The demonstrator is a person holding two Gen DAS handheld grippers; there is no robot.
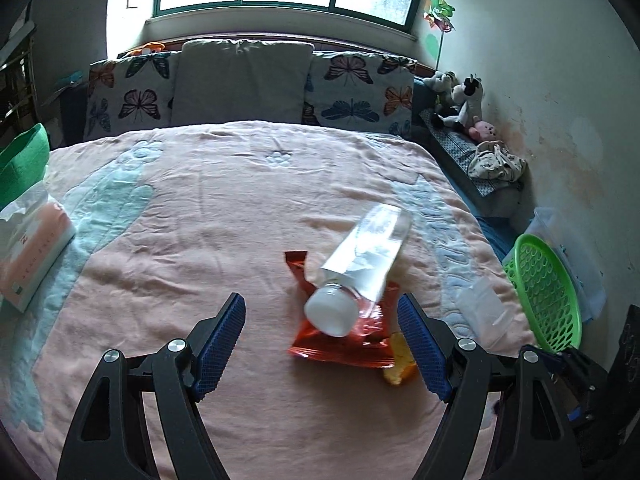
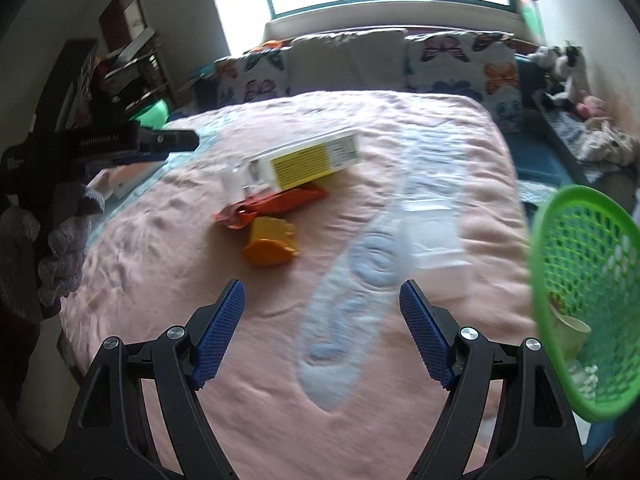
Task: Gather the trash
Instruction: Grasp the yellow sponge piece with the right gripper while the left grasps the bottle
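Note:
A clear plastic bottle (image 1: 360, 268) with a white cap lies on a red snack wrapper (image 1: 340, 340) on the pink bedspread (image 1: 200, 220); a yellow scrap (image 1: 400, 364) lies beside them. My left gripper (image 1: 320, 340) is open, its tips either side of the cap and wrapper. In the right wrist view the bottle (image 2: 304, 160), red wrapper (image 2: 272, 208) and yellow scrap (image 2: 270, 244) lie ahead to the left. A clear plastic container (image 2: 436, 248) lies near the right fingertip. My right gripper (image 2: 320, 324) is open and empty. A green mesh basket (image 2: 584, 296) stands at the right, some trash inside.
A tissue pack (image 1: 32, 252) lies on the bed's left side. Pillows (image 1: 240, 80) line the headboard. Stuffed toys (image 1: 460, 100) and cloth sit on a ledge by the right wall. The green basket (image 1: 544, 292) is at the bed's right edge.

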